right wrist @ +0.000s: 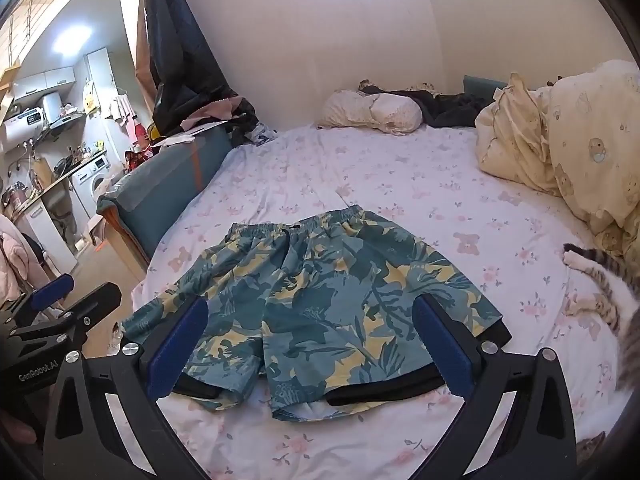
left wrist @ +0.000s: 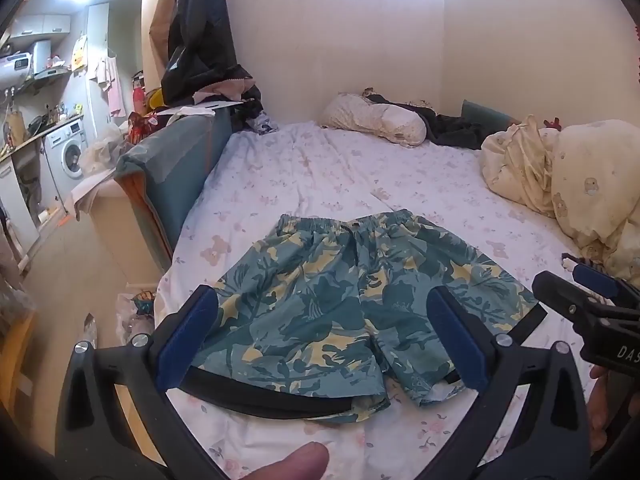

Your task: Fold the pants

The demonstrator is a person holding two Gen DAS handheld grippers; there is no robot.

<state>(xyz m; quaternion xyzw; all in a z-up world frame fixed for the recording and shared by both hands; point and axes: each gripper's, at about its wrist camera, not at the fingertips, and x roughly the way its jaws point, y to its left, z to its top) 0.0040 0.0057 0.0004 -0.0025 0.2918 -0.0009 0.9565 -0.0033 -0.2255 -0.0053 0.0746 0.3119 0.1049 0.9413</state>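
Observation:
Teal and yellow floral shorts (left wrist: 340, 300) lie flat on the bed, waistband at the far end and black-trimmed leg hems toward me; they also show in the right wrist view (right wrist: 316, 300). My left gripper (left wrist: 326, 336) is open and empty, held above the near hems. My right gripper (right wrist: 310, 340) is open and empty too, above the hems, to the right of the left one. The right gripper also shows at the right edge of the left wrist view (left wrist: 592, 304). The left gripper shows at the left edge of the right wrist view (right wrist: 68, 312).
The bed sheet (right wrist: 420, 184) is white with pink flowers. A cream duvet (right wrist: 560, 140) is heaped at the right. A pillow (right wrist: 372, 114) and dark clothes lie at the far wall. A tabby cat (right wrist: 608, 300) lies at the right. A teal bed rail (right wrist: 160, 184) stands left.

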